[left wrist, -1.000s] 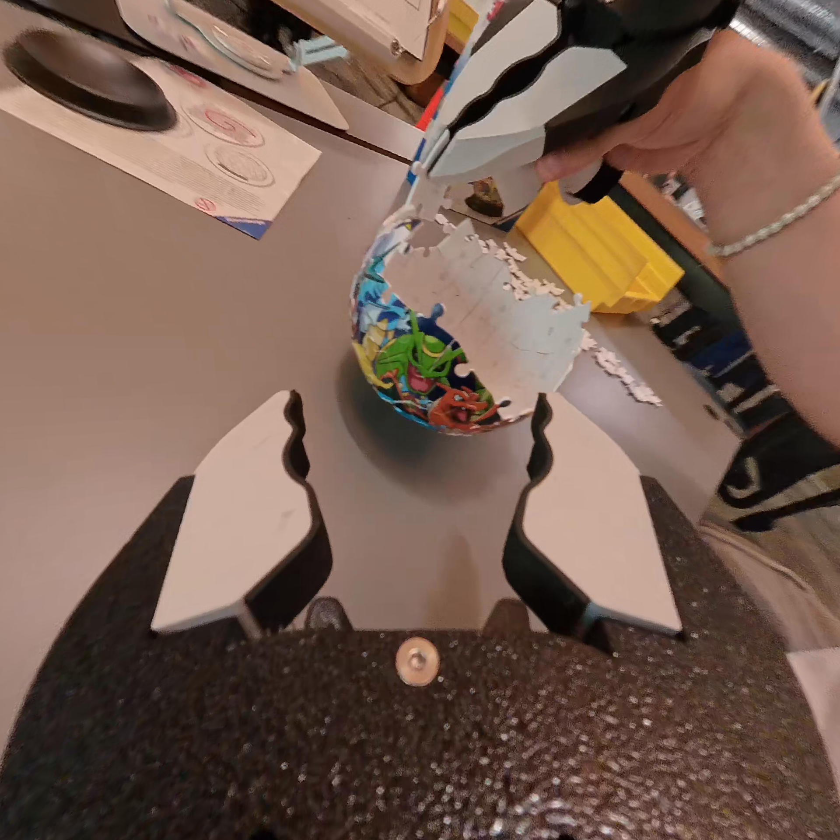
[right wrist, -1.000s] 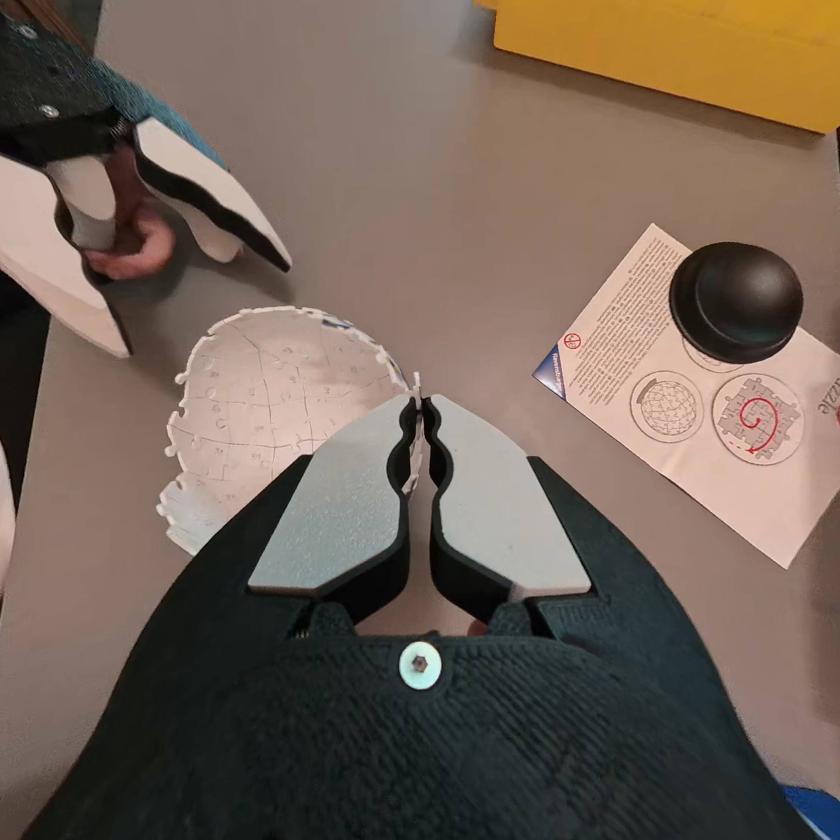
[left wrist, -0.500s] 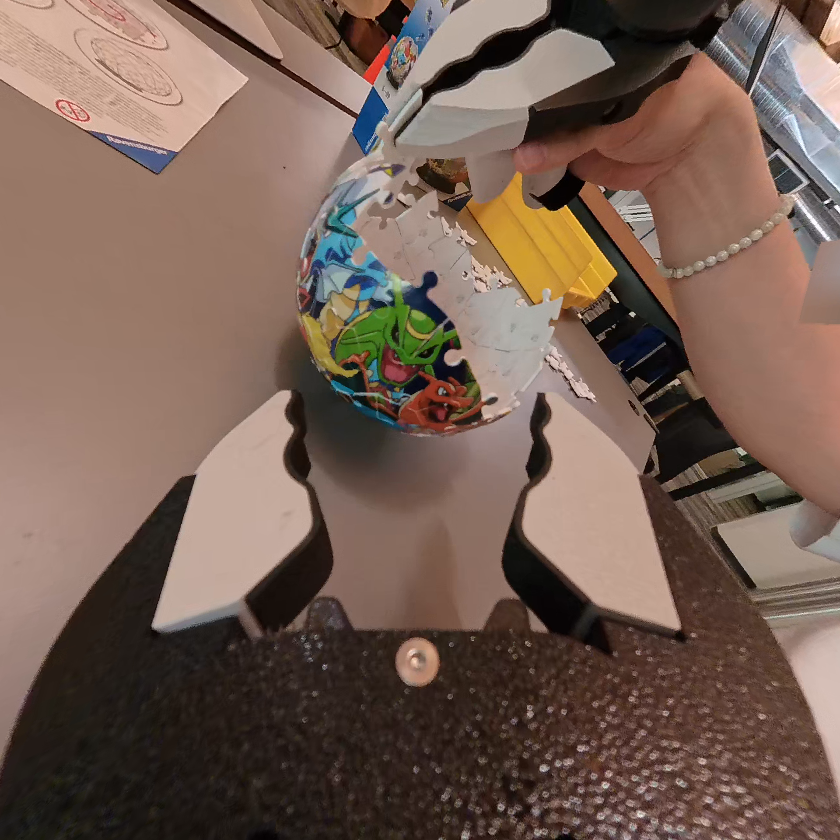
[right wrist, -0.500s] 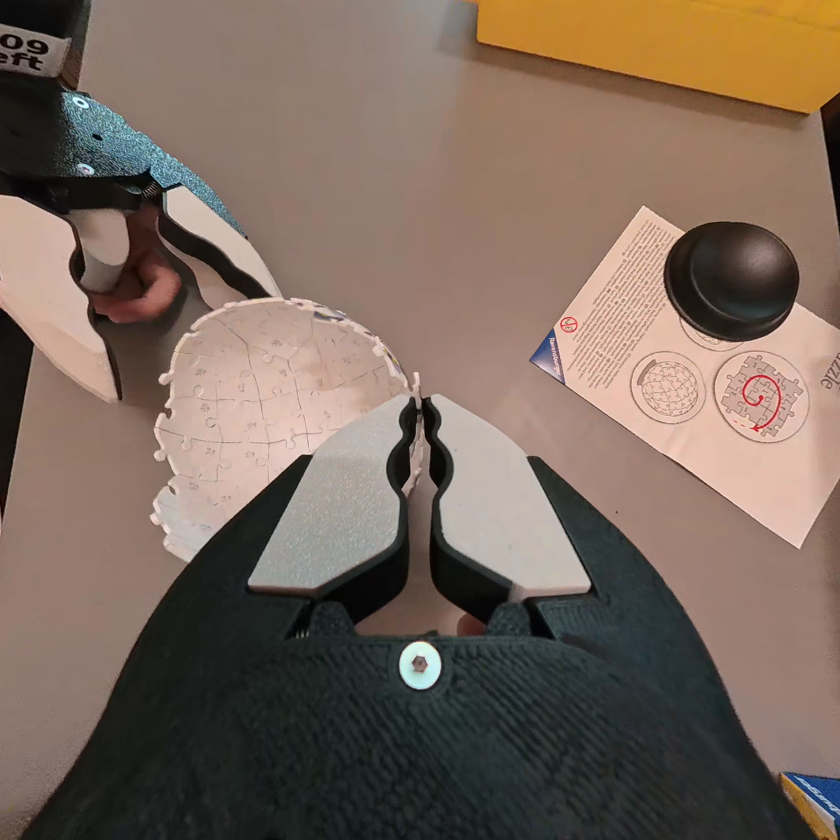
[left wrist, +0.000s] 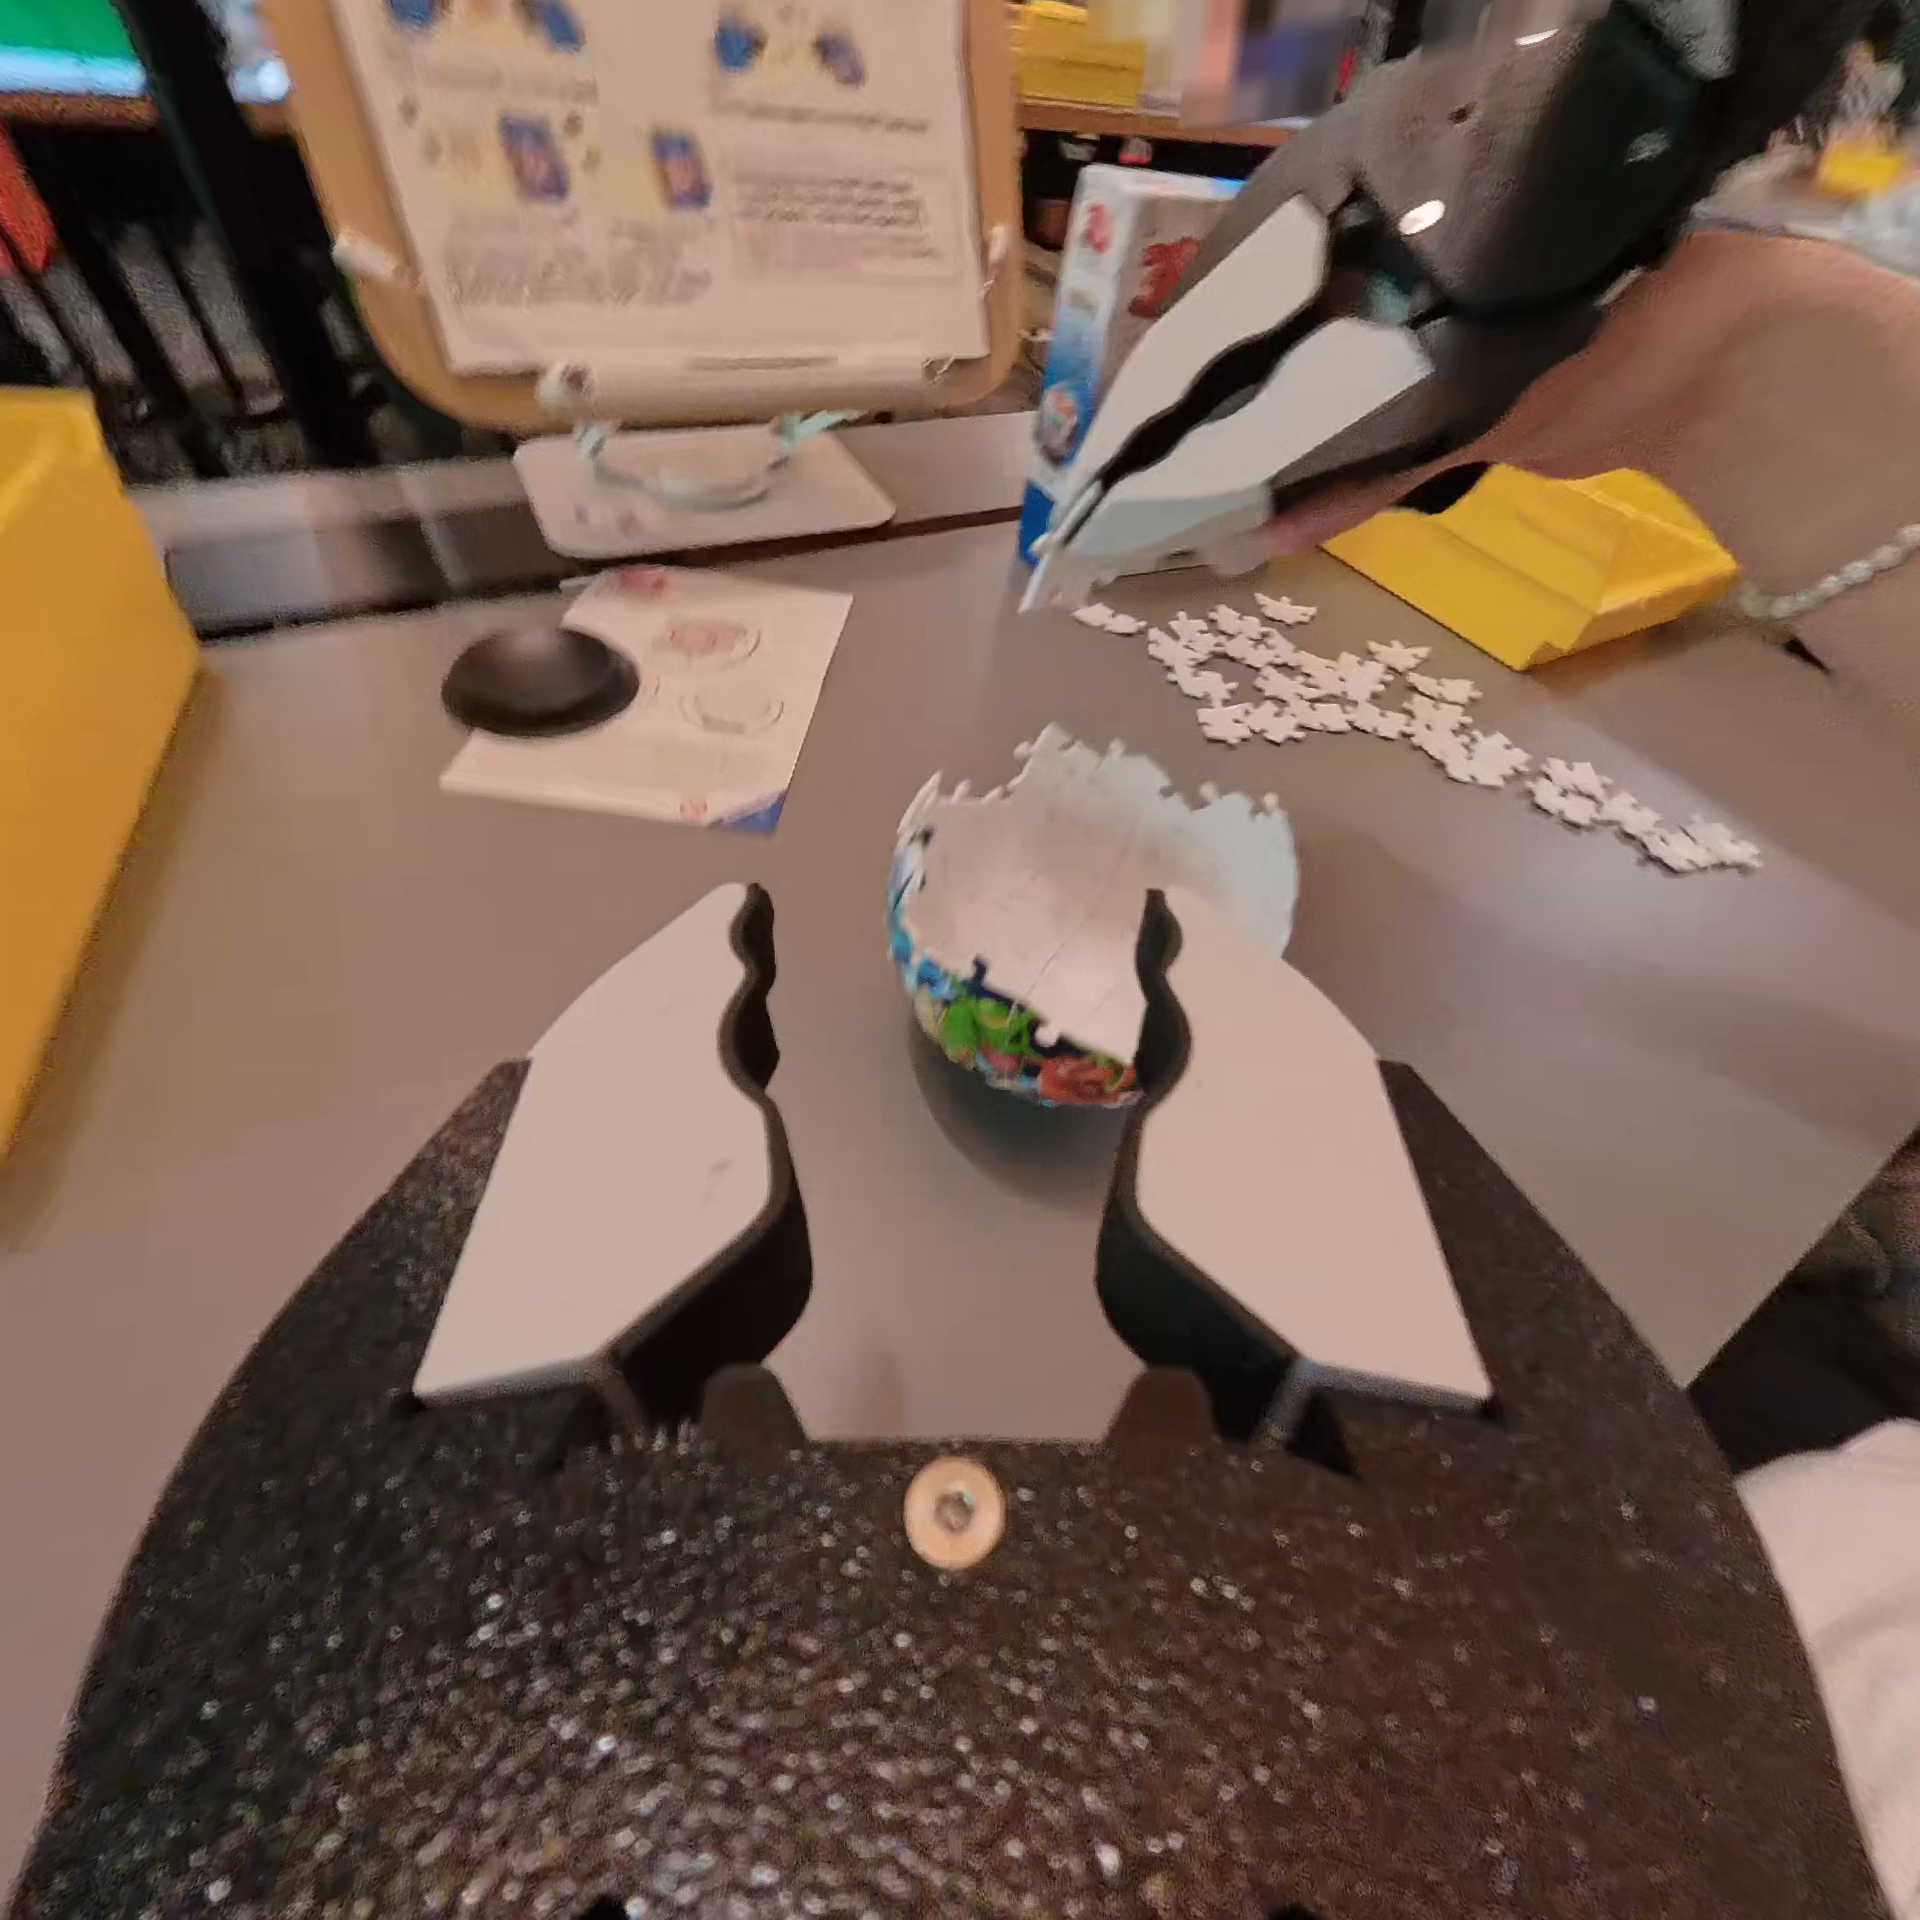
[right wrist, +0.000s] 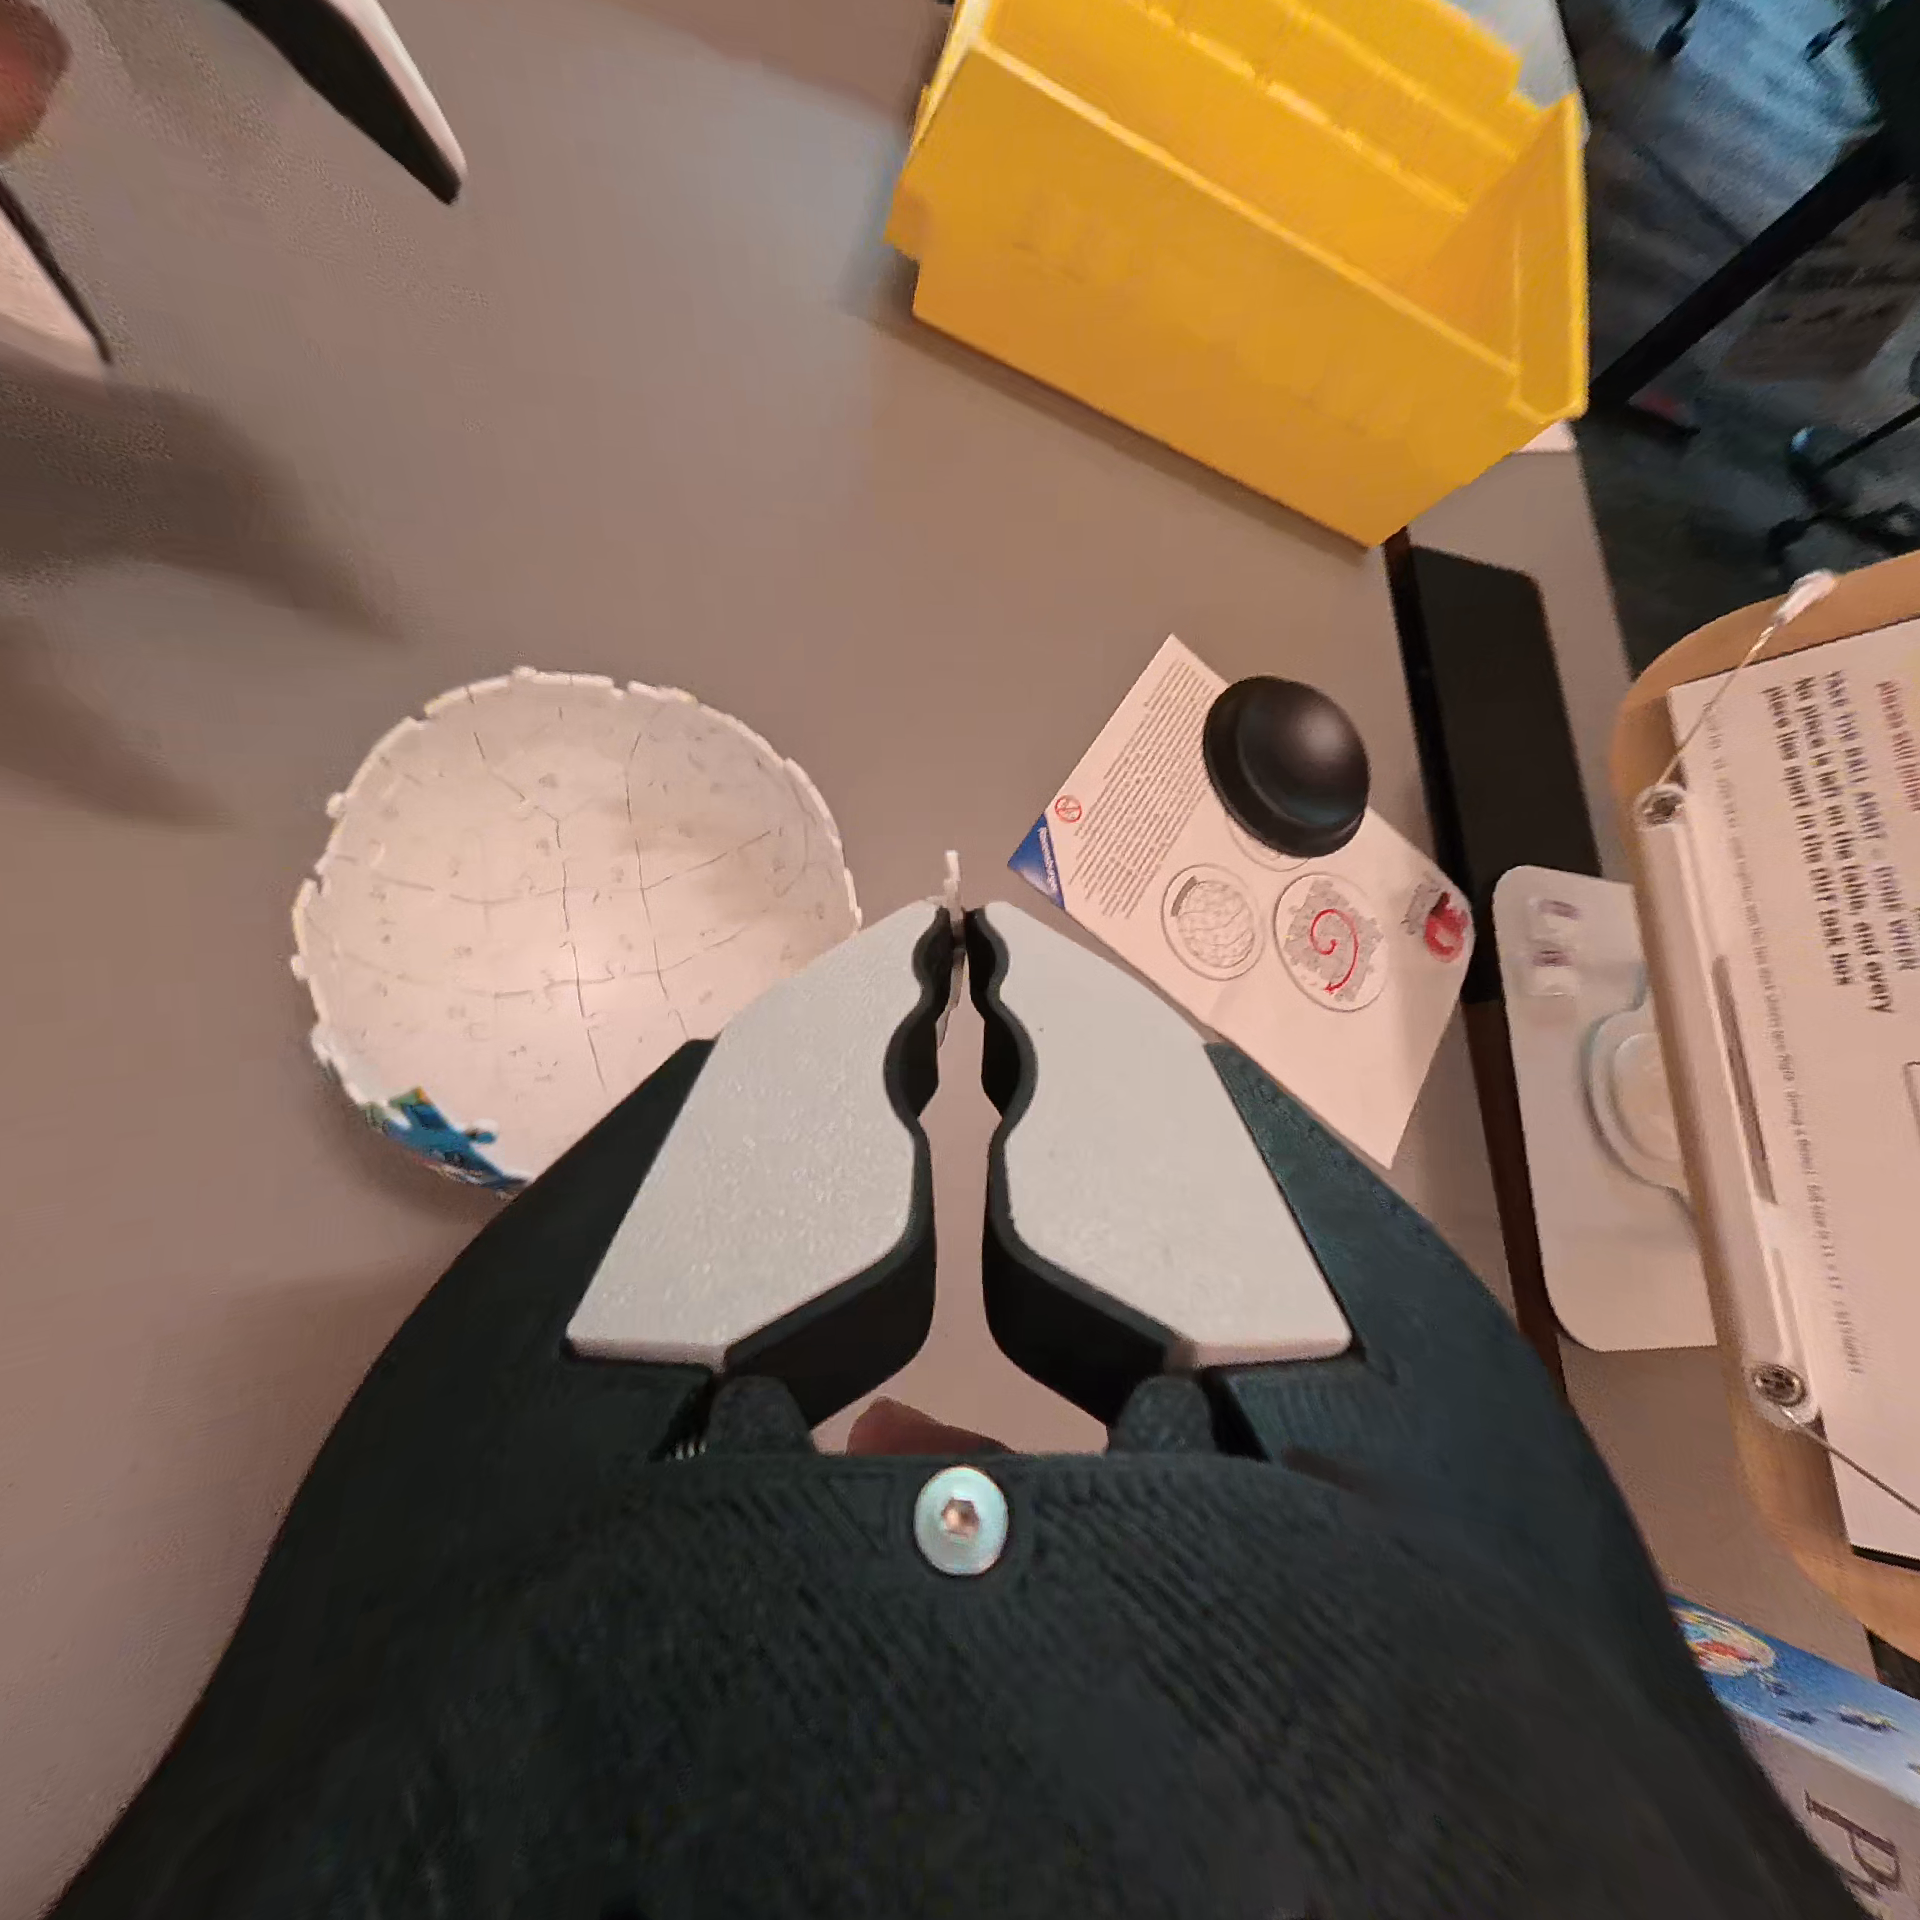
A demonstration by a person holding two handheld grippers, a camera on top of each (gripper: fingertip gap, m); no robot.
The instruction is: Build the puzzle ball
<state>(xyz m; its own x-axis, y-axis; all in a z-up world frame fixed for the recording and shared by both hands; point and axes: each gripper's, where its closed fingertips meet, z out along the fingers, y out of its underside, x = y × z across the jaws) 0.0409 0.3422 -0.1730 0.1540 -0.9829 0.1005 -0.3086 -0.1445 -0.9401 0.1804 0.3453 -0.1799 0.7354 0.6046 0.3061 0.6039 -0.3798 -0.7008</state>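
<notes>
My left gripper has its fingers apart, nothing between them, hanging just above the surface. The half-built puzzle ball sits on the surface just ahead of the right fingertip, an open shell w/ white inside facing up and coloured print on the underside. Whether that fingertip touches the shell I can't tell.

My right gripper has its fingers together, pinching a small white puzzle piece that sticks out past the tips. It's held up in the air; in the left wrist view it's above and beyond the ball, not touching it. From the right wrist view the shell lies just left of my fingertips.

Loose white pieces are strewn toward the right side of the surface, beyond the ball. An instruction sheet lies flat w/ a black dome stand on one corner of it. A yellow bin sits at the far edge in the right wrist view. A puzzle box stands behind the right gripper.
</notes>
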